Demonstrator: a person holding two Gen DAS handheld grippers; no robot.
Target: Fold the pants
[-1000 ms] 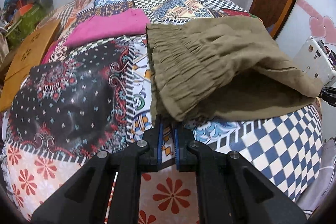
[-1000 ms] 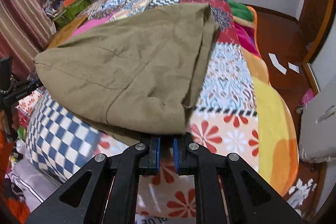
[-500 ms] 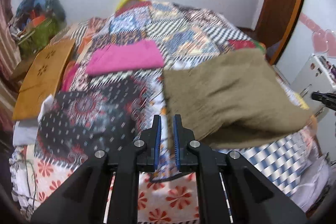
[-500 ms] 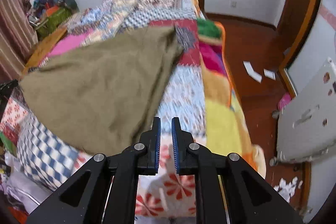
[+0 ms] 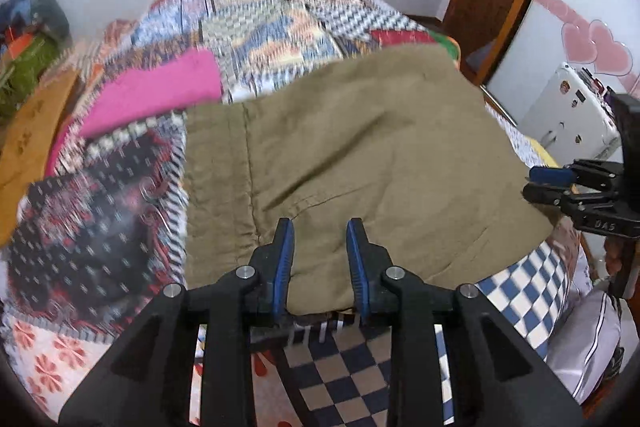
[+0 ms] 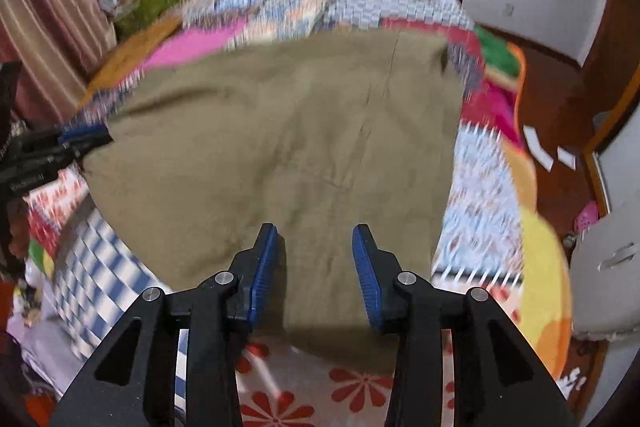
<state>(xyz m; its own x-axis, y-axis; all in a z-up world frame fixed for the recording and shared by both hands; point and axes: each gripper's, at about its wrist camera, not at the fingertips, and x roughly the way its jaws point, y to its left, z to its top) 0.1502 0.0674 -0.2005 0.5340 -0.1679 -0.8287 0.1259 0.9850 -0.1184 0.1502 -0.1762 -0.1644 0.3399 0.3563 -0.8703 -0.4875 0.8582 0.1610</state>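
Across the middle of both wrist views the olive pants [image 5: 360, 155] lie folded on the patchwork quilt [image 5: 100, 227]. At the lower centre of the left view, the left gripper [image 5: 320, 231] has just been opening; its blue pads stand apart over the near hem, pressing nothing. The right gripper [image 6: 315, 235] likewise has just been opening, parted above the cloth's near edge. A pink garment [image 5: 160, 91] lies at upper left.

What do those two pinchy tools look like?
Both tools, left and right, are black plastic with angular arms, triangular cut-outs and round silver screws. Each has two fingers with ribbed blue pads. White lettering marks the side of the right one.
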